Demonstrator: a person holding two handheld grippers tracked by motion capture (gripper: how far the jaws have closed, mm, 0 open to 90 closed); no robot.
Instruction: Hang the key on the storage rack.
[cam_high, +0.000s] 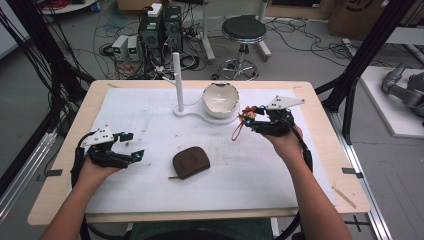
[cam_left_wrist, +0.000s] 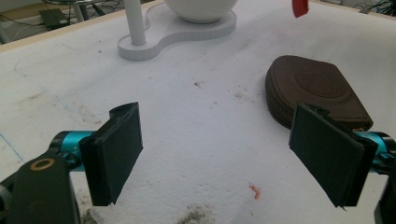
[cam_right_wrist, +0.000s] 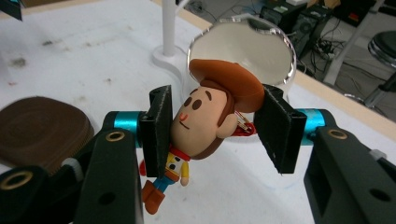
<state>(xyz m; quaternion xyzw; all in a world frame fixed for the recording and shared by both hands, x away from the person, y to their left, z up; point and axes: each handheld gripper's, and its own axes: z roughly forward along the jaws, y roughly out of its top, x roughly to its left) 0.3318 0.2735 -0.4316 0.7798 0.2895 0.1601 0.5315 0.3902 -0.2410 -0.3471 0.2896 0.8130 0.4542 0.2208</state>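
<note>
One figure (cam_right_wrist: 205, 121), a little cowboy toy with a brown hat, and it's clamped by the head in the right gripper (cam_right_wrist: 212, 126), jaws pressed on both sides of it, body dangling below the jaws. In the high view the right gripper (cam_high: 255, 119) is up off the table with the figure (cam_high: 248, 116) at its tip and one red loop (cam_high: 237, 131) hanging under it.

One pouch (cam_high: 191, 162), brown and zipped, lies flat on the mat between the two grippers, closer to the left one. From the left gripper view it sits just past the right-hand jaw, and the pouch (cam_left_wrist: 317, 91) isn't touched by anything.

The left gripper (cam_high: 128, 146) is released: jaws wide apart, nothing between them, hovering low over the mat. Same story in its own view, left gripper (cam_left_wrist: 215, 154) open with bare mat in the gap.

One stand (cam_high: 200, 112), white, with one post (cam_high: 177, 80) and one bowl (cam_high: 220, 99) on its base, sits beyond both grippers, the bowl just ahead of the right one.

Surface: one white mat (cam_high: 150, 115), scuffed and stained, on a light wooden table (cam_high: 320, 130).

Room: grey floor with loads of cables, one stool (cam_high: 243, 31), a couple of PC towers (cam_high: 161, 30), black frame posts either side.
</note>
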